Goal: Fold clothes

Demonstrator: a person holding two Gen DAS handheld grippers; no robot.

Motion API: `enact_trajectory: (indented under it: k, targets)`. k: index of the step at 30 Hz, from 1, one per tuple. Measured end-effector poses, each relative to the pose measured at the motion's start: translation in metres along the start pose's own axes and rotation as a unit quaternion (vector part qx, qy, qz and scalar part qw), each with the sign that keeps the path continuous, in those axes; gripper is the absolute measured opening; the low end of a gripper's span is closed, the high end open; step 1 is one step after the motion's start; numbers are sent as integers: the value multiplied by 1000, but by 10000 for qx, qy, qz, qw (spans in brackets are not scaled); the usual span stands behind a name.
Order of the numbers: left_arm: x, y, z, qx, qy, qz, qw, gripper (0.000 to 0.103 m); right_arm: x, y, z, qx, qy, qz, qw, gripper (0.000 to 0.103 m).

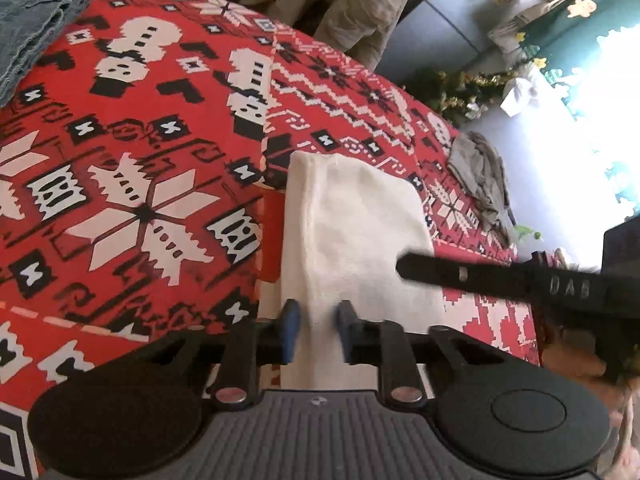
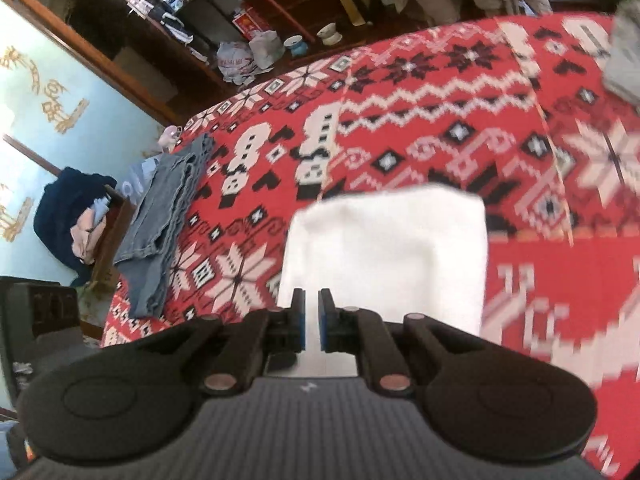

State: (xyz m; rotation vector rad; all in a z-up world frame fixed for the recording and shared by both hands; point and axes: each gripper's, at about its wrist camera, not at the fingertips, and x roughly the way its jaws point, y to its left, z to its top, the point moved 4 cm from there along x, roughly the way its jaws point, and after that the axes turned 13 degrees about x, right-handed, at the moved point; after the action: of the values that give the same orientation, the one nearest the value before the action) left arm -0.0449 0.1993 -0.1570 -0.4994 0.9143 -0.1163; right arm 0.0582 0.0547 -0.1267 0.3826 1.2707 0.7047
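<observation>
Open red cloth (image 1: 152, 128) left, right tongs (image 1: 404, 266) (black) crossing right

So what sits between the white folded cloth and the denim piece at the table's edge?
In the right wrist view, only bare red patterned tablecloth separates the white cloth from the folded denim; nothing else lies on that stretch.

Dark wooden shelving (image 2: 248, 28), pale blue wall (image 2: 60, 120), grey floor (image 1: 436, 32), bright glare at right
</observation>
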Motion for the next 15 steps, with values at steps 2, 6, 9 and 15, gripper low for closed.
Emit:
enact_trajectory:
  k: [2, 6, 9, 15]
  targets:
    - [-4, 2, -2, -79, -95, -7, 9999, 6, -4, -7, -12, 111, 26, -2, 9999, 9]
    - [-5, 3, -6, -77, -110, 54, 9999, 6, -7, -13, -36, 134, 108, 86, 9998, 9]
    - [-6, 2, -7, -72, -94, 50, 9999, 6, -5, -9, -48, 44, 109, 202, 9997, 9]
    - [-6, 7, -8, -225, -54, -2, 9997, 7, 12, -6, -51, 242, -55, 76, 9997, 8]
